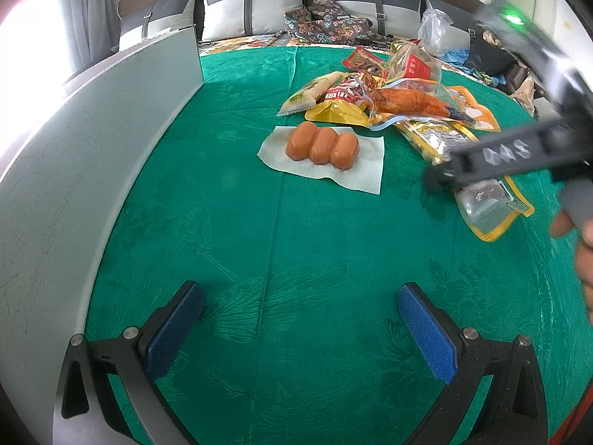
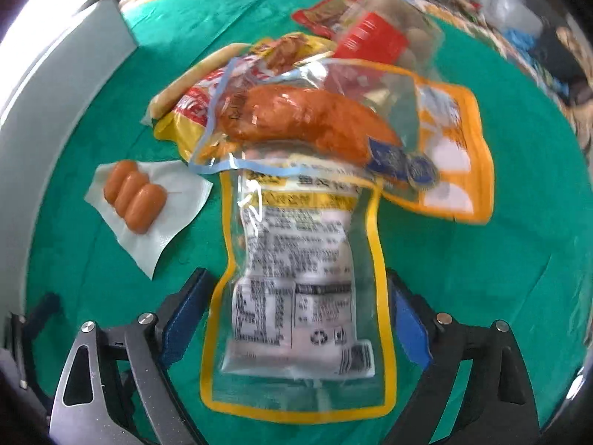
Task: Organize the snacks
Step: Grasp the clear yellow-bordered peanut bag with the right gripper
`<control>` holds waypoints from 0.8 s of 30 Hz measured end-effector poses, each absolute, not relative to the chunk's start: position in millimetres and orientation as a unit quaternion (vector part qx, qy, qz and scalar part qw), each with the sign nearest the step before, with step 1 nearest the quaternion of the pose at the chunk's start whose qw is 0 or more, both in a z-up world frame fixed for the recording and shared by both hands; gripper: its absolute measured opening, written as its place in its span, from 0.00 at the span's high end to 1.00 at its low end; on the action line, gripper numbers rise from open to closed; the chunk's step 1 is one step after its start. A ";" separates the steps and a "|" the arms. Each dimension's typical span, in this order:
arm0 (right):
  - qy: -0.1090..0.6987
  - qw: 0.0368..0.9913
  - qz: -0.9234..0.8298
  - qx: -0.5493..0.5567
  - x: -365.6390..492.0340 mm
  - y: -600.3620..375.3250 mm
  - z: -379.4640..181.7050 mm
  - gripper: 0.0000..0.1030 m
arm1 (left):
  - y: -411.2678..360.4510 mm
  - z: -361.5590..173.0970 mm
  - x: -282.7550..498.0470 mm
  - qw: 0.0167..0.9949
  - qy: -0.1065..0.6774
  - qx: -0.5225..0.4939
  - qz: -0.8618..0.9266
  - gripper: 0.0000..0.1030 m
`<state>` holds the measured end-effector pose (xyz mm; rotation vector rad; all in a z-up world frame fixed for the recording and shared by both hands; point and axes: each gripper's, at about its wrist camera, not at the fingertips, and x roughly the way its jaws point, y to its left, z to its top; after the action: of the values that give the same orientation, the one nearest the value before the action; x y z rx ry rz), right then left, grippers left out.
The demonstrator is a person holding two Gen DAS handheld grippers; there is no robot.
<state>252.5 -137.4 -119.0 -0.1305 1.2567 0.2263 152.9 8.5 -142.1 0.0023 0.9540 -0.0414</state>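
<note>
Yellow-bordered clear plastic snack pouch (image 2: 296,296) lies on the green cloth (image 2: 481,278) between your right gripper's (image 2: 296,319) spread pads, untouched. Your left gripper (image 1: 300,333) hangs wide and empty.

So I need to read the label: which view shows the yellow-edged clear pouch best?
The right wrist view: the yellow-edged pouch fills the centre, printed side up. The left wrist view shows only its ends, the right gripper crossing it.

A green patterned tablecloth (image 1: 259,222) covers the work surface, bordered on one side by an upright grey-white panel (image 1: 92,118), with grey two-tone strapped cushions (image 1: 252,3) along a sofa back behind it and bright daylight entering past a grey curtain (image 1: 85,11).
</note>
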 end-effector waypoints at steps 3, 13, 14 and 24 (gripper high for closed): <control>0.570 0.810 0.128 -0.048 231.9 -153.4 -111.3 0.40 | 8.5 -142.1 152.9 0.888 0.459 0.001 -0.020 0.00; 0.527 0.842 0.098 -0.060 122.8 -257.8 -100.9 0.40 | 8.8 -142.2 153.0 0.888 0.459 0.001 -0.020 0.00; 0.520 0.848 0.081 -0.058 118.9 -269.1 -103.0 0.40 | 8.8 -142.1 152.9 0.888 0.459 0.001 -0.020 0.00; 0.452 0.891 0.042 -0.025 123.2 -318.6 -116.0 0.13 | 8.7 -141.9 153.1 0.888 0.459 0.001 -0.020 0.00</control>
<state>123.2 -318.6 -116.0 -0.0513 0.9392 0.0867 153.1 8.7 -141.9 0.0026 0.9543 -0.0406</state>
